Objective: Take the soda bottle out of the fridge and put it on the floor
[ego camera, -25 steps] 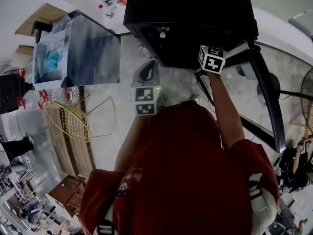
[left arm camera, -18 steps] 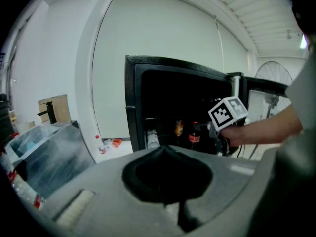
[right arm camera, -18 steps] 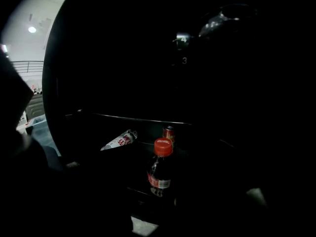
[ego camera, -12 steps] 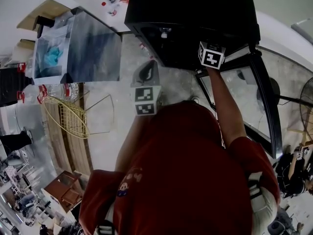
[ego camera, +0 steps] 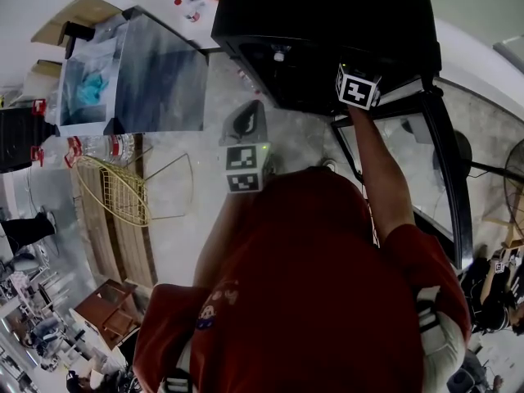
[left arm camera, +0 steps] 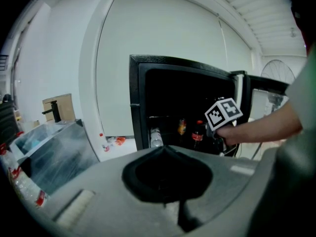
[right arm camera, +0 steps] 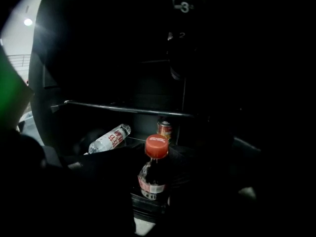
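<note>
Fridge (ego camera: 327,23) hides soda bottle (right arm camera: 153,177) overhead; gripper views show it.

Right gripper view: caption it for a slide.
Inside the fridge, a red-capped soda bottle stands upright in front; behind it, a water bottle on its side and a can.

Head view, steeply down onto fridge (ego camera: 319,23); left gripper view, farther back, facing its open front; right gripper view, near, inside; both share soda bottle (right arm camera: 154,174).
</note>
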Action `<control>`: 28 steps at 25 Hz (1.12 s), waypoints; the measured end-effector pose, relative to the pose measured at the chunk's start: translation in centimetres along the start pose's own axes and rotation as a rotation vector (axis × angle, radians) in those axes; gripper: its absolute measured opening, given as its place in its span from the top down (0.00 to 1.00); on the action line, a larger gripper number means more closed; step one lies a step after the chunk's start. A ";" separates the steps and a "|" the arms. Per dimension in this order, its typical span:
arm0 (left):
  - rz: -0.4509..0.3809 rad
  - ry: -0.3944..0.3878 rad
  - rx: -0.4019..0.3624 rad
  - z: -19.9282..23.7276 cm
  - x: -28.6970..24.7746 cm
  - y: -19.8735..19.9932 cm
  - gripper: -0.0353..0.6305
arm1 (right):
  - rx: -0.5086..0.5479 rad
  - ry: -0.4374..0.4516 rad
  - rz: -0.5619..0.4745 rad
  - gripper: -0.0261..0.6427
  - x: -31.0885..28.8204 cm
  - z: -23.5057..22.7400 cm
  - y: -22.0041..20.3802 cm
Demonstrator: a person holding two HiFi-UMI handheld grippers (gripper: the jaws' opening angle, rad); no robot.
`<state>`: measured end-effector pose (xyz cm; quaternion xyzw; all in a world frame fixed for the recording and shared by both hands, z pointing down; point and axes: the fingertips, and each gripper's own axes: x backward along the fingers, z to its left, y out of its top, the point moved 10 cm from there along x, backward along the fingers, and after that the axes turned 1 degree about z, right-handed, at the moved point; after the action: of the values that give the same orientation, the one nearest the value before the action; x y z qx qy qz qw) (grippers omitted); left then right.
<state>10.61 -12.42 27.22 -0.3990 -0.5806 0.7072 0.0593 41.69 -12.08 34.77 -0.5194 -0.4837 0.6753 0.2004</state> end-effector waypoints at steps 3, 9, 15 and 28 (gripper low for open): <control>0.004 -0.001 -0.001 0.1 0.0 0.0 0.95 | -0.005 0.010 -0.007 0.75 0.1 0.0 0.1; 0.010 -0.019 -0.010 -0.4 0.1 0.0 0.95 | 0.045 0.035 -0.007 0.76 0.7 0.7 -0.1; 0.010 -0.028 -0.025 -0.4 0.2 0.1 0.95 | 0.046 0.045 -0.028 0.76 1.7 1.0 -0.7; 0.021 -0.022 -0.013 -1.3 0.9 -1.0 0.95 | 0.054 0.141 -0.048 0.76 6.6 2.4 -2.6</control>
<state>10.40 -10.58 27.62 -0.3976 -0.5816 0.7084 0.0426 36.39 -6.87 33.62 -0.5484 -0.4622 0.6450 0.2640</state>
